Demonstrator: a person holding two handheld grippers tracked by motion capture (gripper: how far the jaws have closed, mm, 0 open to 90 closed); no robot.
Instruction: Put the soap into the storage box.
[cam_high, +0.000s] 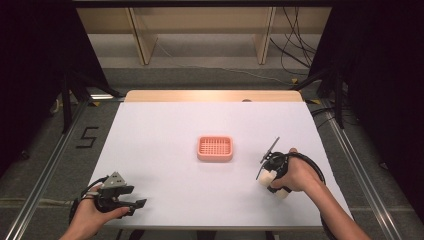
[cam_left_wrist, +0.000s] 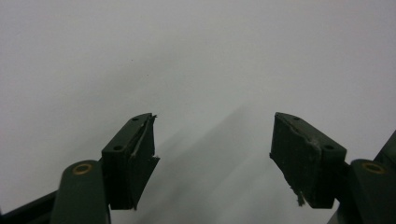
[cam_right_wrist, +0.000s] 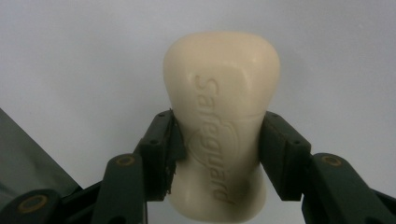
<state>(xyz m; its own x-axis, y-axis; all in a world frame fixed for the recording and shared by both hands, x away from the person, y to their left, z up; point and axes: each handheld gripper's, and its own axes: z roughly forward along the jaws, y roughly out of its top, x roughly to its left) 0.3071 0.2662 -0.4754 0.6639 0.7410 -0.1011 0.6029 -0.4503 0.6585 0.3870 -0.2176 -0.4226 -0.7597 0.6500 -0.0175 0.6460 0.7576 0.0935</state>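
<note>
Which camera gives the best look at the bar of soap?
The right gripper view: the soap is close up, its embossed lettering readable, pinched between the right gripper pads. The high view shows it small and pale in that gripper. The left gripper view looks at white table.

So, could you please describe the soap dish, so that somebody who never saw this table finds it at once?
Look at the white table from above: near its middle lies the soap dish, between the left tool and the right tool. It is a small, pink, rounded rectangular tray with a grid floor, the only coloured thing there.

Lab: metal frame (cam_high: 45, 165), loose cables (cam_high: 295, 50), black drapes (cam_high: 380, 75).
</note>
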